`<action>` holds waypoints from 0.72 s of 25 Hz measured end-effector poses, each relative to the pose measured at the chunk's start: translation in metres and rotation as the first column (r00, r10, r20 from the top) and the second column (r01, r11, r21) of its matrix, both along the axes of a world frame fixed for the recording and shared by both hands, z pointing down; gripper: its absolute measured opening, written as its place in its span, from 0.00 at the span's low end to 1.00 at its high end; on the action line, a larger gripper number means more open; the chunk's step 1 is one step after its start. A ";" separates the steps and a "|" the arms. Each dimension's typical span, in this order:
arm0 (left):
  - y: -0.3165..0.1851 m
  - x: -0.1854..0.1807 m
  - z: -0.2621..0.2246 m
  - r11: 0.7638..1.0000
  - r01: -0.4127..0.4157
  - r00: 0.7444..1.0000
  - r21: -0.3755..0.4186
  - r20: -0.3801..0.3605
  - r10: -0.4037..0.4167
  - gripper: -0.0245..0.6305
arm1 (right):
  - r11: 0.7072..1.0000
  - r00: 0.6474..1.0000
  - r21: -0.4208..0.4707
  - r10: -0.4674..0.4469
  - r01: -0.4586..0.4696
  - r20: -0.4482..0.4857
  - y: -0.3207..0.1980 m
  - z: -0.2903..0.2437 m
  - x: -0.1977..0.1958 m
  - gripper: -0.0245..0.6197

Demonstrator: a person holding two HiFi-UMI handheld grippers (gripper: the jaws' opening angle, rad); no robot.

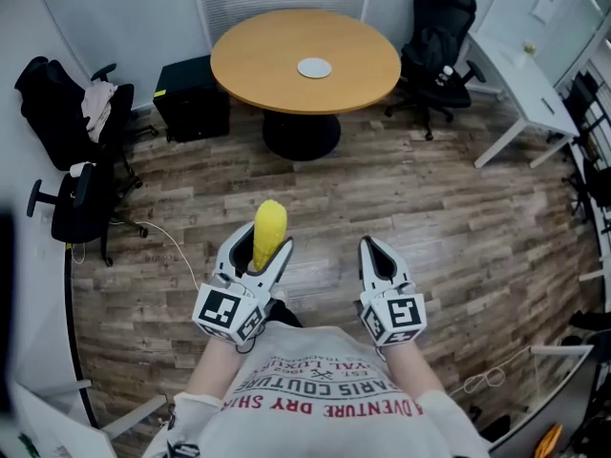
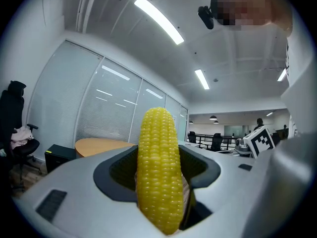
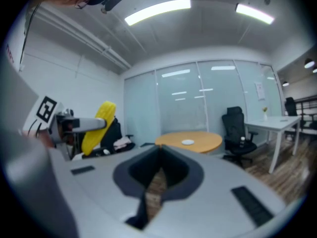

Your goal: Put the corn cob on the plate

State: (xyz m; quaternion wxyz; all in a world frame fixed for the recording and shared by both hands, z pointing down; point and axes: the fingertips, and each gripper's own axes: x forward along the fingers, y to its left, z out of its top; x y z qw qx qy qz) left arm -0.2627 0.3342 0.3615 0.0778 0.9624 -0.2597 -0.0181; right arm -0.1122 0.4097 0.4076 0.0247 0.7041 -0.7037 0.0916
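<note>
Corn cob [image 1: 269, 225] clamped upright in left gripper [image 1: 260, 249], over the floor, well apart from the plate [image 1: 314, 67] on the round table [image 1: 258, 60]; right gripper [image 1: 374, 248] closed, empty; carry and set-down remain.

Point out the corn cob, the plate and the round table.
corn cob [image 1: 269, 225]: head view, on its bare upper half.
plate [image 1: 314, 67]: head view, on its centre.
round table [image 1: 253, 60]: head view, on the bare top left of the plate.

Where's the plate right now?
The small white round plate sits centred on the round wooden table, top centre of the head view, left of a black office chair.
</note>
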 end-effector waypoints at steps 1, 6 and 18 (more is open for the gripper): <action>-0.012 -0.001 -0.001 1.000 -0.007 1.000 0.005 0.001 0.007 0.46 | 1.000 1.000 -0.001 0.009 -0.009 -0.002 -0.011 0.000 -0.001 0.08; -0.077 -0.008 -0.008 0.999 -0.044 0.999 0.017 -0.007 0.044 0.46 | 0.999 0.999 0.001 0.045 -0.045 -0.007 -0.070 -0.006 -0.011 0.08; -0.182 -0.013 -0.002 0.997 -0.071 0.997 -0.003 -0.013 0.071 0.46 | 0.997 0.997 -0.048 0.064 -0.063 0.031 -0.177 0.005 -0.019 0.08</action>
